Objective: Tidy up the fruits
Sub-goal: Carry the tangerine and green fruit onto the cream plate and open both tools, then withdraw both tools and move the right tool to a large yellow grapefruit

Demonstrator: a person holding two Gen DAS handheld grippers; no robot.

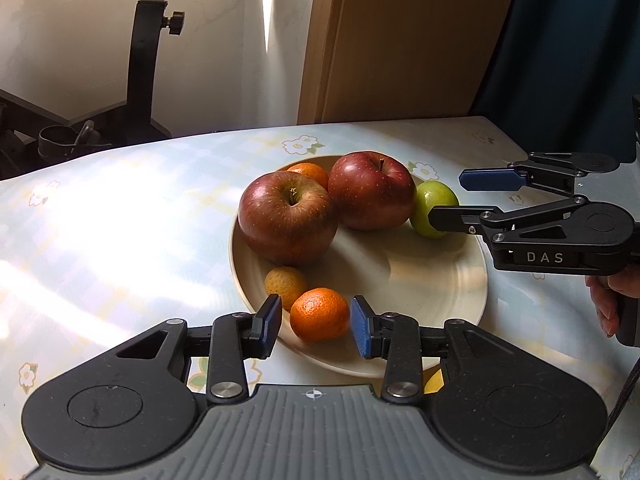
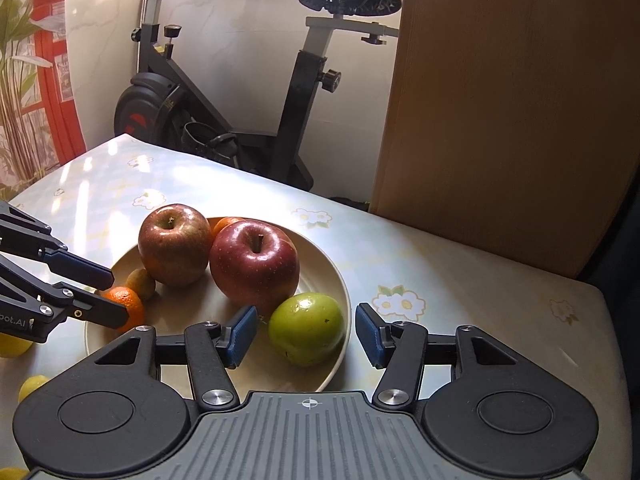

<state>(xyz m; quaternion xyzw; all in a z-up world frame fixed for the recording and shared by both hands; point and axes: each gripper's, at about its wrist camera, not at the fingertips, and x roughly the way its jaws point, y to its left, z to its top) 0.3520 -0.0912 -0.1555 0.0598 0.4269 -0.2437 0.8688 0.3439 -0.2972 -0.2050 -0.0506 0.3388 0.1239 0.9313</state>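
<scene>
- Rear orange [image 1: 309,172]: you see only its top; the two red apples [image 1: 289,216] cover the rest.
- Green apple [image 1: 434,208]: your right gripper [image 1: 452,200] crosses its near side.
- Yellow fruit [image 2: 12,345]: three pieces cut by the frame edge or hidden behind gripper bodies; kind cannot be told.
- Small brownish fruit [image 1: 285,286]: kind cannot be told.
- Your right hand [image 1: 612,300]: cut off at the frame edge.
</scene>
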